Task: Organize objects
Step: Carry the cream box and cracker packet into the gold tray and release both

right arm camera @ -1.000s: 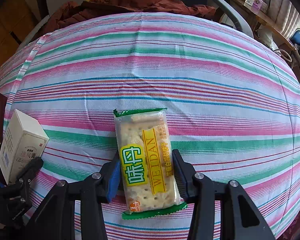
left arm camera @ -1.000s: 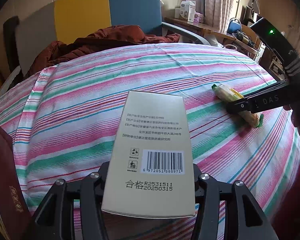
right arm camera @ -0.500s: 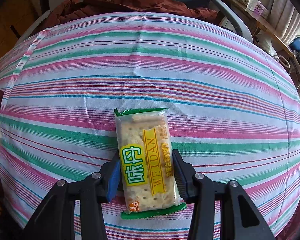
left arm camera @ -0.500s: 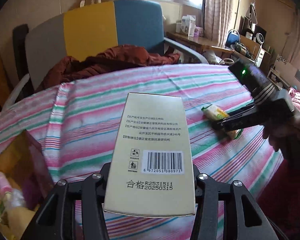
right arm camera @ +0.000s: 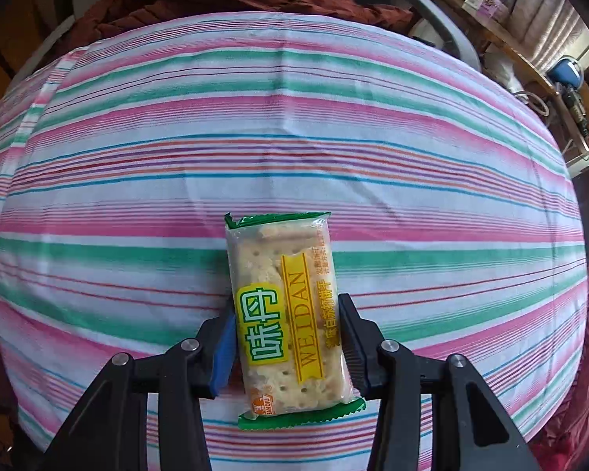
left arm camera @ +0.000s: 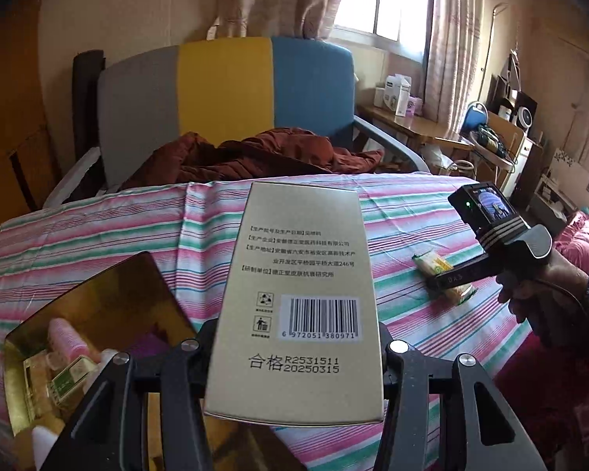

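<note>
My left gripper (left arm camera: 294, 353) is shut on a tall beige carton (left arm camera: 298, 294) with a barcode, held in the air above the near left of the striped table (left arm camera: 98, 235). Below it to the left an open gold-lined box (left arm camera: 98, 314) holds a pink item and small packets. My right gripper (right arm camera: 286, 337) is shut on a cracker packet (right arm camera: 286, 314) in clear wrap with green ends, which lies on the striped cloth (right arm camera: 294, 137). The right gripper and packet (left arm camera: 443, 274) also show in the left wrist view.
A grey, yellow and blue chair (left arm camera: 224, 90) with a rust-brown jacket (left arm camera: 255, 157) stands behind the table. A wooden side table (left arm camera: 412, 121) with small boxes and shelves with clutter (left arm camera: 510, 129) are at the right. A red surface (left arm camera: 581, 243) lies beyond the table's right edge.
My left gripper has risen and pulled back toward the left with the carton, bringing the open gold-lined box into view. The right gripper stays on the cracker packet.
</note>
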Demonstrator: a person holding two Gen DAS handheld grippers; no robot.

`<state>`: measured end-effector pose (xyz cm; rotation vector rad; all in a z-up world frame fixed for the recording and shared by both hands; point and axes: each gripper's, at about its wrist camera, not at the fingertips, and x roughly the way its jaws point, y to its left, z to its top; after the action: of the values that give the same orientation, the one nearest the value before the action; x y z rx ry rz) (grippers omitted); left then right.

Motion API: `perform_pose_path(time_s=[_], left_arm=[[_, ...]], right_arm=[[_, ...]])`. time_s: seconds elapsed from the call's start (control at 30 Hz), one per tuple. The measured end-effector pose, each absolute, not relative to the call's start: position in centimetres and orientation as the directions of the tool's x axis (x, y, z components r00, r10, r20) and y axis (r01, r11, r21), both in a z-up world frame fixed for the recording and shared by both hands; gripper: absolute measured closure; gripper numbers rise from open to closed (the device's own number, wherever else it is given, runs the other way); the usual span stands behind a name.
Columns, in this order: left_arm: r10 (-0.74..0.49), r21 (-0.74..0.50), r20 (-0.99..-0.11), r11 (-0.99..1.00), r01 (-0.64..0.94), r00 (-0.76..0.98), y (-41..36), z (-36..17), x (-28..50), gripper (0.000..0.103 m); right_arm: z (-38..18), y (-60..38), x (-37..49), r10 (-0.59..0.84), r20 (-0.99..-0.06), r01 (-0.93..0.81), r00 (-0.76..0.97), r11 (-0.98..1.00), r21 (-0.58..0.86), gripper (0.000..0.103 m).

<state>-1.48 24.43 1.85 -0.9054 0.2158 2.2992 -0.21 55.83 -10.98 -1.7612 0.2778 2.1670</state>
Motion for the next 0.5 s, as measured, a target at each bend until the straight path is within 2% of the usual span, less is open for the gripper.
perform_pose_path(time_s=[0.27,0.5], left_arm=[[0.522,-0.156,-0.644,-0.805,-0.572,-0.56,19.3,2.1,-2.0,0.052],[0.493,-0.259,-0.6,-0.865,-0.43,-0.631,10.4,3.5,-3.6,0.052]], right_arm=[[-10.9,47.9,-2.6,0.035,-0.976,-0.279,-0.217,-0.96,0.027,0.056],[-6.8,40.5,-5.1,-0.038,-0.927,-0.171,-0.374,-0.979,0.109,0.056]])
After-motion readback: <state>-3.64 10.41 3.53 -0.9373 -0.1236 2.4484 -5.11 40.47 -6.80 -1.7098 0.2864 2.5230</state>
